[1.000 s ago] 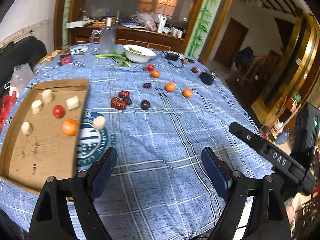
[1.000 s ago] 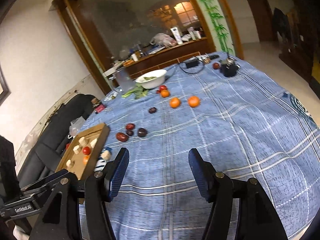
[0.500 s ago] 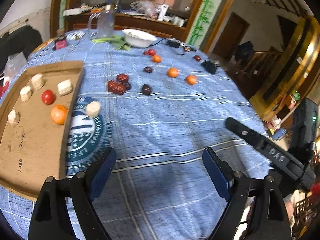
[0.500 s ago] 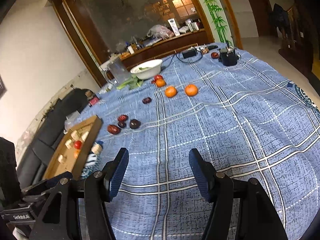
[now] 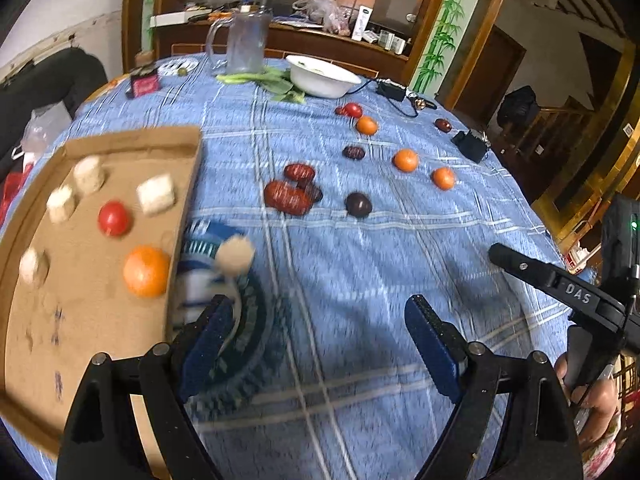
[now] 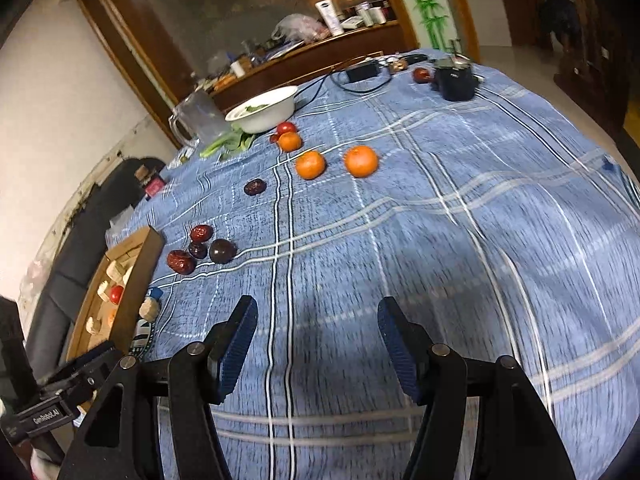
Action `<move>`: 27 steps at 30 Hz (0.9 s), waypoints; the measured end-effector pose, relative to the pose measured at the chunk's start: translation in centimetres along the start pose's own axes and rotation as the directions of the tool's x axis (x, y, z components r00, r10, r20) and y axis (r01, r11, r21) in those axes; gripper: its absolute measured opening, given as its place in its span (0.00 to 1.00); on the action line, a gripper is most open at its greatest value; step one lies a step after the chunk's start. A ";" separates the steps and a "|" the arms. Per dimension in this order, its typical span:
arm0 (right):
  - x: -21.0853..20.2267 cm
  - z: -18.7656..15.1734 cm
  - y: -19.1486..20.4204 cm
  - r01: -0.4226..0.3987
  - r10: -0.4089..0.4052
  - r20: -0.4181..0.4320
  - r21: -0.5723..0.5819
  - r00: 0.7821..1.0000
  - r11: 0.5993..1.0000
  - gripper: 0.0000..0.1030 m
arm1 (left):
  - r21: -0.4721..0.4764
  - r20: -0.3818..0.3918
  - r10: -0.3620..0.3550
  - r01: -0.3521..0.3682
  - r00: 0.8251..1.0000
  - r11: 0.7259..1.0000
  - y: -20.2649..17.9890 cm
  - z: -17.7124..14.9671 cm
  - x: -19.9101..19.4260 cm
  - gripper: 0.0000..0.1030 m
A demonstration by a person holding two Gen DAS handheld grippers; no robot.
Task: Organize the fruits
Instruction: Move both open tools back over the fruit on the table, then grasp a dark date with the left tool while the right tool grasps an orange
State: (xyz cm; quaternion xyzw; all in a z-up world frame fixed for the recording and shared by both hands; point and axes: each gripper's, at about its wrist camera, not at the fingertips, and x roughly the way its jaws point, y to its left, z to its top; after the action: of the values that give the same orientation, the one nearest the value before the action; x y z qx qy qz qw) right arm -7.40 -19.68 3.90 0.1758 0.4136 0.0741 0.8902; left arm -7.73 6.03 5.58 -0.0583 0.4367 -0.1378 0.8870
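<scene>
Both pairs of jaws stand apart with nothing between them, the left gripper (image 5: pixel 316 344) and the right gripper (image 6: pixel 316 344) each tilted down over the blue checked surface (image 6: pixel 460 220). Behind it a wooden counter (image 5: pixel 320 40) runs below a glass partition, and a cardboard tray (image 5: pixel 80 320) at the left edge holds an orange (image 5: pixel 146 271), a tomato (image 5: pixel 115 218) and pale cubes. Loose oranges (image 6: pixel 361 161) and dark dates (image 5: pixel 286 198) lie mid-surface, near a white bowl (image 5: pixel 322 77).
</scene>
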 end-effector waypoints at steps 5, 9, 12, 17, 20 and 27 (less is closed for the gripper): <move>2.3 3.5 0.3 0.037 -0.037 0.004 -0.072 0.999 0.997 0.65 | 0.032 0.009 -0.064 0.064 0.998 0.997 -1.7 3.0 1.9 0.76; 5.1 7.0 -1.0 0.132 -0.129 0.036 -0.078 0.991 0.988 0.64 | 0.083 -0.025 -0.091 0.092 0.996 0.992 -3.6 4.9 4.9 0.50; 7.5 9.2 -2.7 0.167 -0.166 0.022 -0.040 0.986 0.985 0.64 | 0.100 -0.047 -0.079 0.083 0.996 0.992 -4.7 5.8 7.7 0.50; 9.9 10.7 -3.8 0.168 -0.168 0.000 -0.007 0.986 0.986 0.64 | 0.122 -0.067 -0.034 0.042 0.997 0.992 -4.7 6.2 10.7 0.50; 10.9 11.0 -4.0 0.153 -0.153 -0.018 -0.010 0.988 0.988 0.64 | 0.111 -0.081 -0.036 0.045 0.996 0.993 -4.3 6.3 11.7 0.50; 11.5 10.8 -3.2 0.187 -0.188 -0.009 -0.066 0.982 0.980 0.64 | 0.207 -0.023 0.041 -0.035 0.999 0.978 -5.5 5.9 12.3 0.25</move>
State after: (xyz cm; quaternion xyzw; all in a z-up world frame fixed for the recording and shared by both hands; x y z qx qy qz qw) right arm 8.25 -22.16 0.99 0.1064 0.4326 0.0046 0.8953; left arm 3.06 -3.00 1.10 0.0442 0.4332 -0.1663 0.8847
